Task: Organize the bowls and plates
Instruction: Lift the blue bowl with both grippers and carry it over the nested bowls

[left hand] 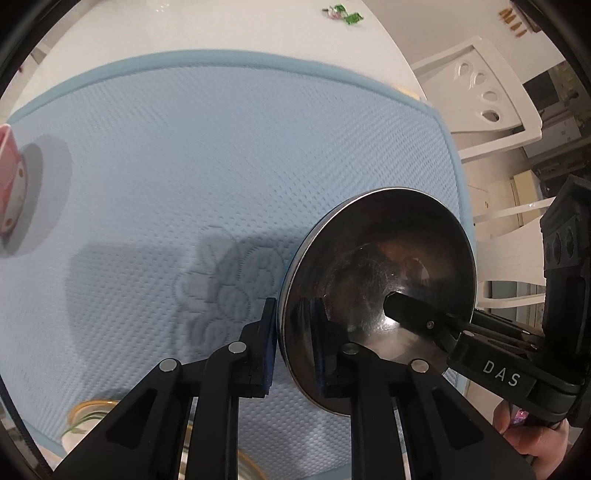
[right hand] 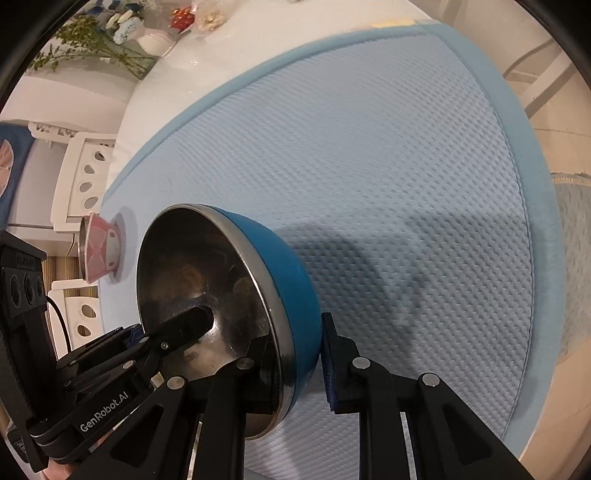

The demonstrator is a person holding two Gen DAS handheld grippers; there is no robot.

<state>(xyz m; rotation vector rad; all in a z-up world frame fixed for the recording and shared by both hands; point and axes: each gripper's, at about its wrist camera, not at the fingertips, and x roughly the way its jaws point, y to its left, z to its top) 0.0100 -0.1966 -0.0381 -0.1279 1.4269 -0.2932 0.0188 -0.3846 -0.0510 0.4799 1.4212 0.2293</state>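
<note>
A steel bowl with a blue outside (right hand: 295,295) is tilted steeply on edge over the light blue mat (right hand: 388,166). My right gripper (right hand: 299,365) is shut on its wall, one finger inside and one pad on the blue outside. My left gripper (left hand: 295,347) is shut on the opposite rim of the same bowl (left hand: 369,266), with a pad on each side. In the left wrist view, a finger (left hand: 406,312) of the right gripper lies inside the bowl. A pink patterned bowl (right hand: 101,254) lies on its side near the mat's edge, also seen as the pink bowl (left hand: 11,184).
A floral-rimmed dish (left hand: 88,417) sits at the mat's near edge under my left gripper. White chairs (left hand: 491,99) stand beside the white table (left hand: 221,29). A white vase with flowers (right hand: 155,40) is at the table's far end. A hand (left hand: 532,443) holds the right gripper.
</note>
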